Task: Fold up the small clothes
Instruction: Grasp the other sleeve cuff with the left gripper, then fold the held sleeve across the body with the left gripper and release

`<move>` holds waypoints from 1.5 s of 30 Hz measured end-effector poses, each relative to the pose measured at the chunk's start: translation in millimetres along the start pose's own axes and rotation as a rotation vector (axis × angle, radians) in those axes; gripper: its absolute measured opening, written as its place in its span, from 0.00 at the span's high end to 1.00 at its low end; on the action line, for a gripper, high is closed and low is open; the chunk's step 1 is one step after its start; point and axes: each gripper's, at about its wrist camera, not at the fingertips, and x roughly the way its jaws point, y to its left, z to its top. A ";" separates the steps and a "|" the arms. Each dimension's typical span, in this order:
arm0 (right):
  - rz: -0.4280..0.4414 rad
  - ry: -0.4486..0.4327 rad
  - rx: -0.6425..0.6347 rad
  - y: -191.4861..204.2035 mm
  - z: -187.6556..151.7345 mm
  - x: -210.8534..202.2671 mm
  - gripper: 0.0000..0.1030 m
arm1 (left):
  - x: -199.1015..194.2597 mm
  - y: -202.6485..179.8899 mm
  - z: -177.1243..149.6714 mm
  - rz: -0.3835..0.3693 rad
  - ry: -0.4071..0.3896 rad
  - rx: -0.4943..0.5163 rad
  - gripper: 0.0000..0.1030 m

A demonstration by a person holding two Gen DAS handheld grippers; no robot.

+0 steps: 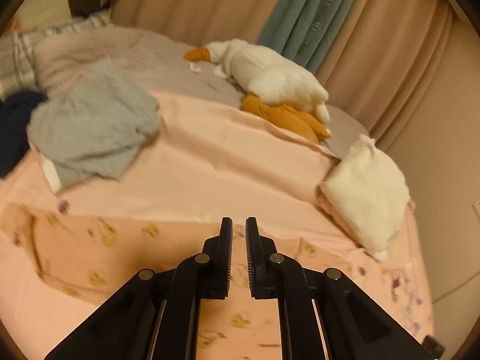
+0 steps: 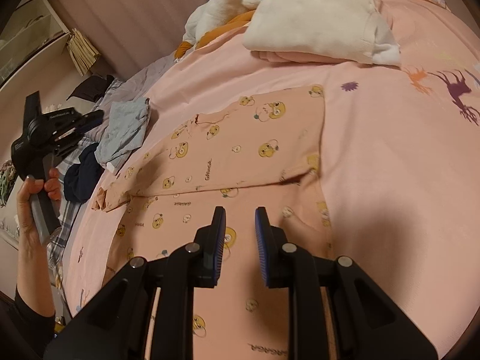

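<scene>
Left tongs [image 1: 239,225] nearly shut, empty, above printed garment [image 2: 249,138]

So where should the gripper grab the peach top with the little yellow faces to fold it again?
Probably the peach top by its loose sleeve end, at the edge nearest the hand. That corner lies bunched and lifted off the pink sheet, so fingers could slip under it. The rest lies flat, hard to pinch.
</scene>
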 end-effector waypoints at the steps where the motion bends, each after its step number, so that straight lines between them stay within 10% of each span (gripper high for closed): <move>1: 0.001 0.003 -0.001 -0.6 -0.5 -0.1 0.79 | 0.9 5.6 -1.5 -0.004 0.002 -0.021 0.89; 8: 0.000 0.030 0.009 -2.4 -3.3 9.1 0.73 | -14.1 138.3 -15.9 0.026 0.023 -0.355 0.50; 18: 0.010 0.113 -0.073 42.2 -12.0 50.4 0.73 | -45.8 302.8 -61.1 -0.046 -0.091 -0.804 0.50; 32: -0.032 0.138 -0.115 48.7 -10.9 59.4 0.70 | -40.1 347.1 -56.6 0.017 -0.198 -0.944 0.50; 45: -0.017 0.182 -0.129 57.3 -10.0 76.1 0.70 | -55.4 354.9 -51.9 0.162 -0.163 -0.871 0.97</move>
